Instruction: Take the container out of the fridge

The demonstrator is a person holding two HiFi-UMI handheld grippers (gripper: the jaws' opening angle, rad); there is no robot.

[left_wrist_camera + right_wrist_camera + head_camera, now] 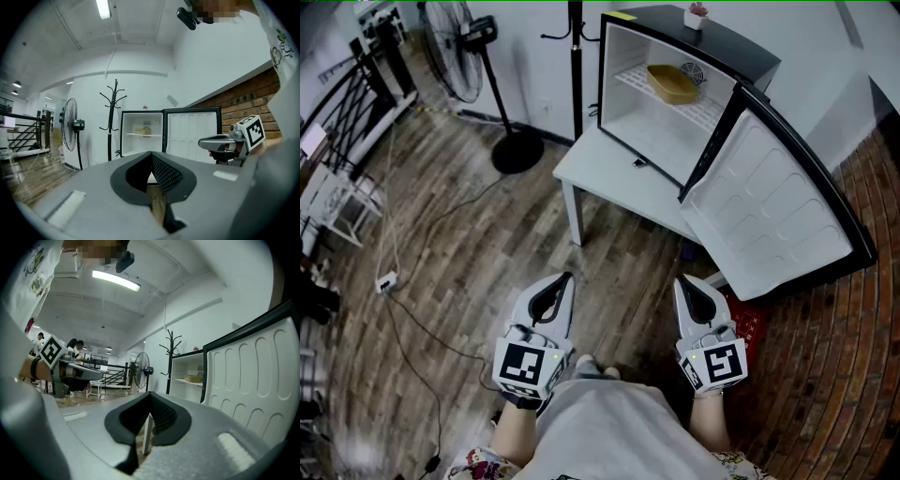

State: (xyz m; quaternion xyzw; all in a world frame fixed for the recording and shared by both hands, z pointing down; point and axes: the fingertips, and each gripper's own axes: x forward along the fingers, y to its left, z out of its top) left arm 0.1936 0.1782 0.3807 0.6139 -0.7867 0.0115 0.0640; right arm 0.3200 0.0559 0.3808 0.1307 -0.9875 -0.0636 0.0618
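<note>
Left gripper (568, 278) and right gripper (681, 282), side by side near the body, point about level toward the far fridge (742, 49). Both are clenched and empty. The yellow container (671, 83) sits on its upper shelf (710, 113), door (769, 206) open.

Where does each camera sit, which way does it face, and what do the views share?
Head view: on the person's head, steeply down; forearms, left gripper, right gripper, fridge ahead.
Left gripper view: on the left gripper, roughly level toward the fridge over shut jaws; right gripper at right.
Right gripper view: on the right gripper, past the fridge door over shut jaws; left gripper at left.
Shared: all show the container on the fridge shelf.
</note>
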